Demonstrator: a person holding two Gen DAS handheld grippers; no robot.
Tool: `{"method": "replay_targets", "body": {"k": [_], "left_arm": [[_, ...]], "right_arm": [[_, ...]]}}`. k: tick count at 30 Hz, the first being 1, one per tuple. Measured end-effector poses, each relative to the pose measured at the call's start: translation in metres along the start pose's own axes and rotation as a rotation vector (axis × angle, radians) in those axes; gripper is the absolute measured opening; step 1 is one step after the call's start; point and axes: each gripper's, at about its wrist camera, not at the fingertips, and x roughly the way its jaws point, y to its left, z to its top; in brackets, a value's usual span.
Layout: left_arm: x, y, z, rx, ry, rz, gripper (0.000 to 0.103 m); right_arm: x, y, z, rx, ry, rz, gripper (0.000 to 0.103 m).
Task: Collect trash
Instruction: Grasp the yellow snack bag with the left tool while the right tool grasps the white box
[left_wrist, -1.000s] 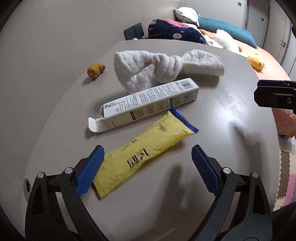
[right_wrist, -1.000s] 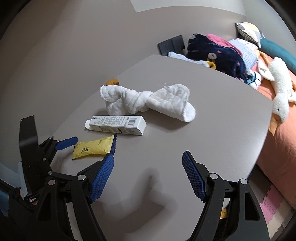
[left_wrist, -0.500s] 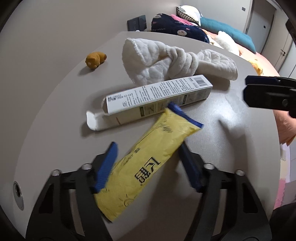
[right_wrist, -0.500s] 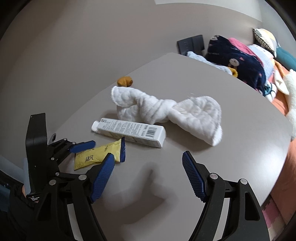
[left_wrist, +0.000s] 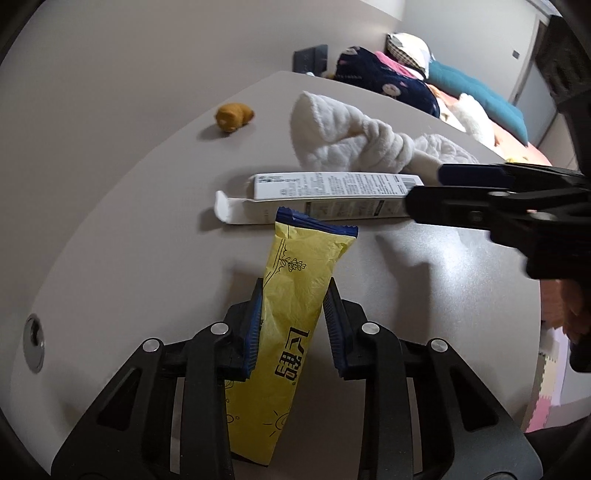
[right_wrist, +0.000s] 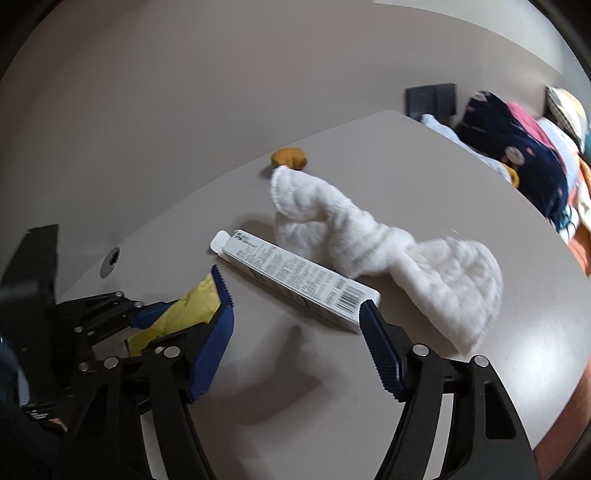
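Note:
My left gripper (left_wrist: 294, 295) is shut on a yellow wrapper (left_wrist: 291, 310) with blue ends, its far end lifted off the grey table (left_wrist: 129, 229). The wrapper also shows in the right wrist view (right_wrist: 199, 299), held by the left gripper (right_wrist: 155, 317). A long white carton (left_wrist: 325, 197) with an open flap lies just beyond it. My right gripper (right_wrist: 297, 317) is open, its right fingertip close to the carton's barcode end (right_wrist: 343, 295). In the left wrist view the right gripper (left_wrist: 476, 184) reaches in from the right at that carton end.
A knotted white towel (right_wrist: 369, 240) lies behind the carton. A small brown toy (left_wrist: 234, 116) sits at the table's far left. A round metal hole (left_wrist: 35, 341) is near the left edge. A bed with pillows and plush toys (left_wrist: 461, 96) lies beyond the table.
My left gripper closed on the yellow wrapper and raised its far end. My right gripper moved forward and left, up to the carton's barcode end.

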Motion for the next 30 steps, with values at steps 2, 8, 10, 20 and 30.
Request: {"method": "replay_targets", "body": {"k": [2,8,10,20,30], "left_arm": [[-0.005,0.004,-0.002,-0.01,-0.001,0.014,0.03],[-0.014,0.017,-0.007,-0.057,0.006,0.044,0.03],[-0.015,0.022,-0.007,-0.069,0.008,0.052,0.03],[-0.014,0.038,-0.008,-0.113,0.003,0.062,0.03],[-0.014,0.038,-0.011,-0.124,0.005,0.064,0.03]], "right_arm": [[0.007,0.003,0.003,-0.022,0.016,0.01,0.066],[0.028,0.013,0.015,-0.102,0.049,0.013,0.061],[0.036,0.016,0.019,-0.132,0.062,0.008,0.06],[0.065,0.025,0.033,-0.262,0.137,0.015,0.047],[0.077,0.042,0.017,-0.31,0.176,0.007,0.028]]}}
